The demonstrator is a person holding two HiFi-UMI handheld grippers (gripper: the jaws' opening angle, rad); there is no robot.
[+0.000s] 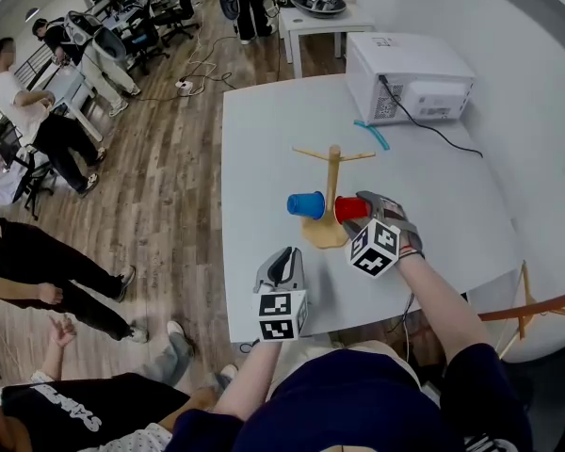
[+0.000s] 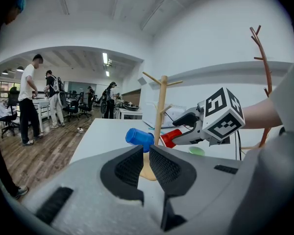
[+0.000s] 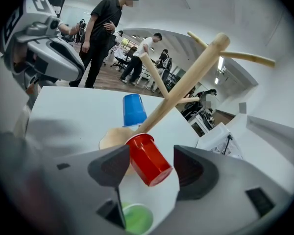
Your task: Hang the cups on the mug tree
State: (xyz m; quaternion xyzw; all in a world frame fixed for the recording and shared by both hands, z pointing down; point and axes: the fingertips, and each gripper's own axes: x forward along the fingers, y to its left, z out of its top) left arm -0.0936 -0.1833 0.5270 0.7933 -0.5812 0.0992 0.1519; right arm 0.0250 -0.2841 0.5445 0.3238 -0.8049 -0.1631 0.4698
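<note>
Left gripper (image 1: 284,262), jaws closed & empty, nearest in head view. Left gripper view: smooth blue cup (image 2: 139,137) level, mouth to wooden mug tree (image 2: 160,106). Right gripper view: right gripper (image 3: 149,168), jaws apart round tapered red cup (image 3: 148,159), base twd camera.

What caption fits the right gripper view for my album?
Red cup at the mug tree, between the right gripper's open jaws; blue cup hangs behind.

Pale, matt bare wood in the mug tree (image 1: 332,172) at centre. Glossy smooth plastic on the red cup (image 3: 148,159) and blue cup (image 3: 134,109). Smooth matt white on the table (image 1: 264,139); wood-grain planks on the floor (image 1: 160,177) at left. Dark ribbed pads (image 2: 128,168) and matt grey plastic on the left gripper (image 2: 146,150).
</note>
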